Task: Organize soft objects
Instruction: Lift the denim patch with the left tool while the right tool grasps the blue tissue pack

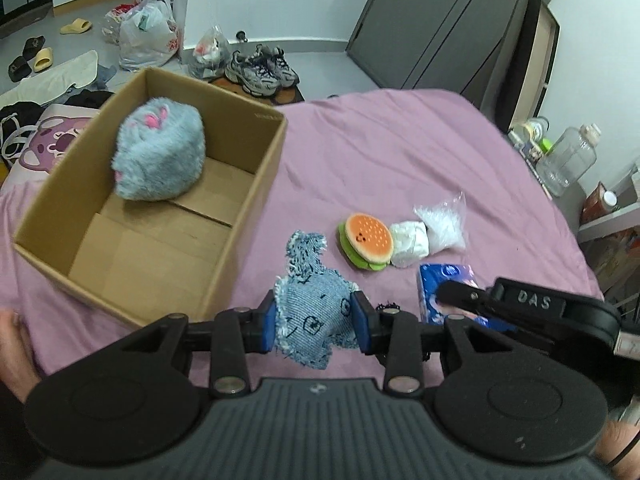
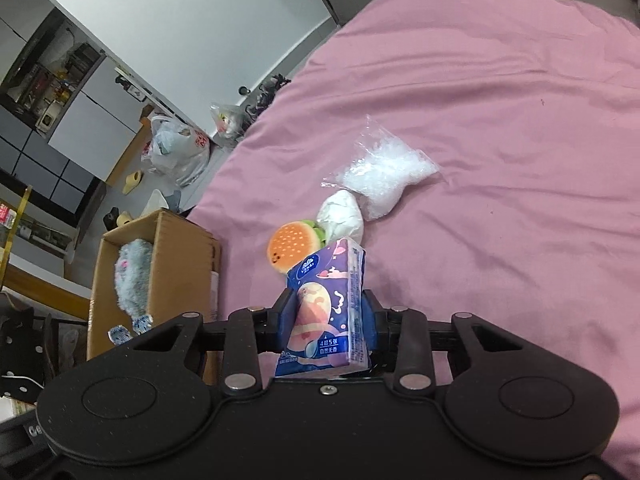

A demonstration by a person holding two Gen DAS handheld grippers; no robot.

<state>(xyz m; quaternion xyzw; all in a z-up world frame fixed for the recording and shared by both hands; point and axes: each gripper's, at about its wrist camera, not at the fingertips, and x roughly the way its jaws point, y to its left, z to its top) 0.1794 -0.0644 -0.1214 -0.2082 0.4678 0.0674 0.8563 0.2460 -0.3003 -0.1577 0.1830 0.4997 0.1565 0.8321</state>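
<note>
My left gripper (image 1: 316, 318) is shut on a frayed blue denim toy (image 1: 310, 300), held just right of an open cardboard box (image 1: 248, 216) on the pink bed. A fluffy grey plush (image 1: 160, 154) lies inside the box; it also shows in the right wrist view (image 2: 132, 280). My right gripper (image 2: 330, 316) is shut on a blue tissue pack (image 2: 332, 304), also visible in the left wrist view (image 1: 444, 280). A hamburger plush (image 1: 366, 246), a white soft lump (image 1: 410, 244) and a clear bag of white filling (image 1: 444, 224) lie on the bed beyond the grippers.
The pink bedsheet (image 1: 400, 152) spreads to the right and far side. Shoes (image 1: 260, 68), plastic bags (image 1: 146, 34) and slippers lie on the floor beyond the bed. Bottles and jars (image 1: 568, 160) stand on a shelf at the right.
</note>
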